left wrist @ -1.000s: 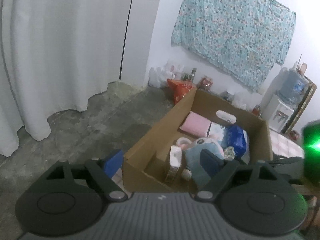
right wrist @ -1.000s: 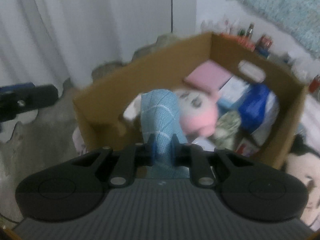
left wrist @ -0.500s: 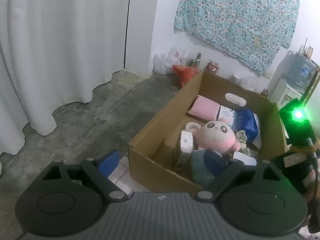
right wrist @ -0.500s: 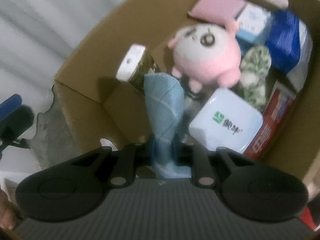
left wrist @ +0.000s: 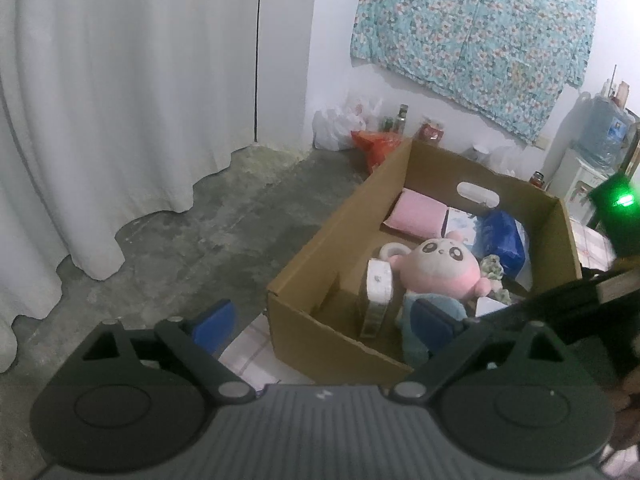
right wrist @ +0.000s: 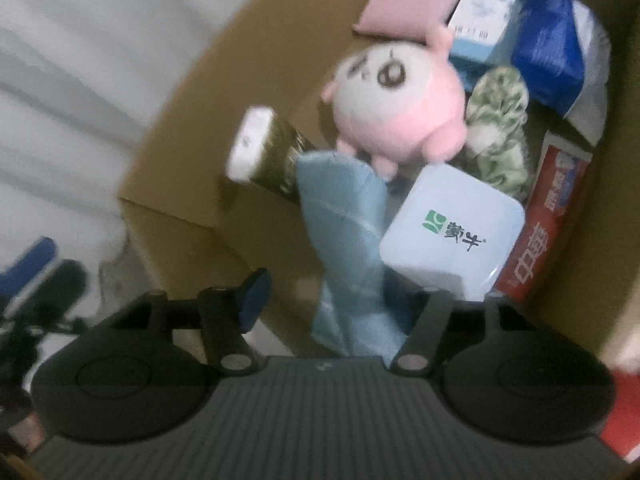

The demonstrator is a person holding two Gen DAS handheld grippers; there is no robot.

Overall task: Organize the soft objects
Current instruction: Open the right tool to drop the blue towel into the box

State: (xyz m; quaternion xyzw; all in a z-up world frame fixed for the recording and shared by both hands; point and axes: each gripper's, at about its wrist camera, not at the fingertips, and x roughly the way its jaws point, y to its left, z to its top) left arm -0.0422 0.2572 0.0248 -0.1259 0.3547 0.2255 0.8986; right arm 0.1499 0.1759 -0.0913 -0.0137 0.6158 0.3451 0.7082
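Only right view shows white tin (right wrist: 452,236) beside cloth (right wrist: 348,248)

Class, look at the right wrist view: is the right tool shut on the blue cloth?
No: the right tool stands open, its fingers apart on either side of the blue cloth in the cardboard box.

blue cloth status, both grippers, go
Right gripper open, folded light blue cloth loose in cardboard box. Left gripper open, empty. Pink plush crowds it.
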